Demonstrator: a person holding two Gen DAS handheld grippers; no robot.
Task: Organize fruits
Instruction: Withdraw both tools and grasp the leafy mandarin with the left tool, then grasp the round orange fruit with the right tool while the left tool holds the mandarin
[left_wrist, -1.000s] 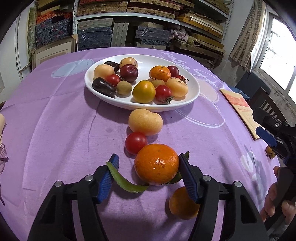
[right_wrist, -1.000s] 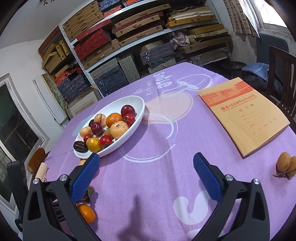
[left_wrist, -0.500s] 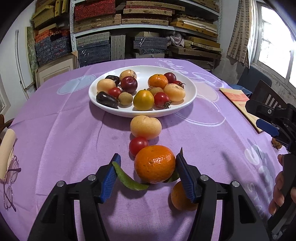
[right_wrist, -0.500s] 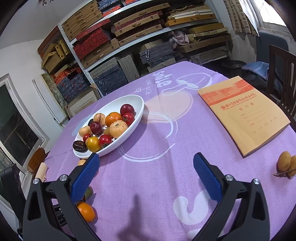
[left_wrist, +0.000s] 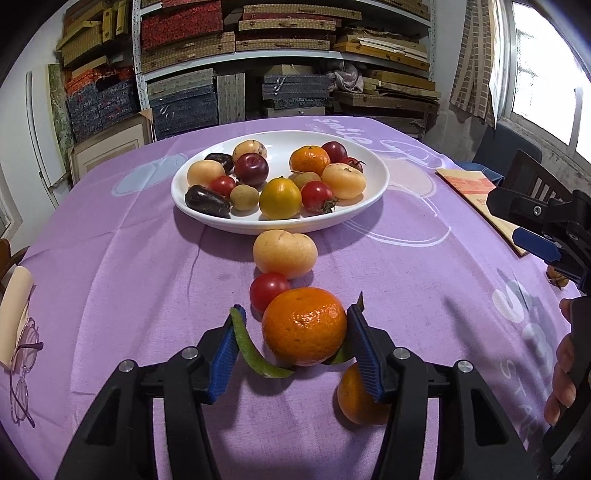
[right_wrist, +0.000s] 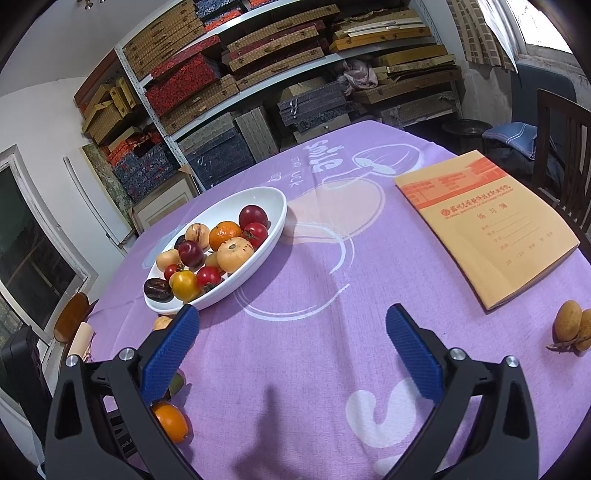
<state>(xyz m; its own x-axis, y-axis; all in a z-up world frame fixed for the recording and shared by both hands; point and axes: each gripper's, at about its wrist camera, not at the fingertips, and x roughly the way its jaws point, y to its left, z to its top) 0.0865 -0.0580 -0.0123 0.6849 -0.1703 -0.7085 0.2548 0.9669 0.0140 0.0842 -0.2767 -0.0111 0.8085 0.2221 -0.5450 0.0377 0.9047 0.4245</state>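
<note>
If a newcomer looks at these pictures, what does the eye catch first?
First the big mandarin orange with green leaves, between the blue pads of the left gripper, whose jaws have just been closing. Behind it, the white plate of mixed fruit stands mid-table on the purple tablecloth. The right gripper hangs open over bare cloth.

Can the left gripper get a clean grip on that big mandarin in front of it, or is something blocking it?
Probably yes. The left gripper has just been closing, and the mandarin sits between its pads. The right pad is at the skin; the left pad is not touching, with only the green leaf curling in that gap.
</note>
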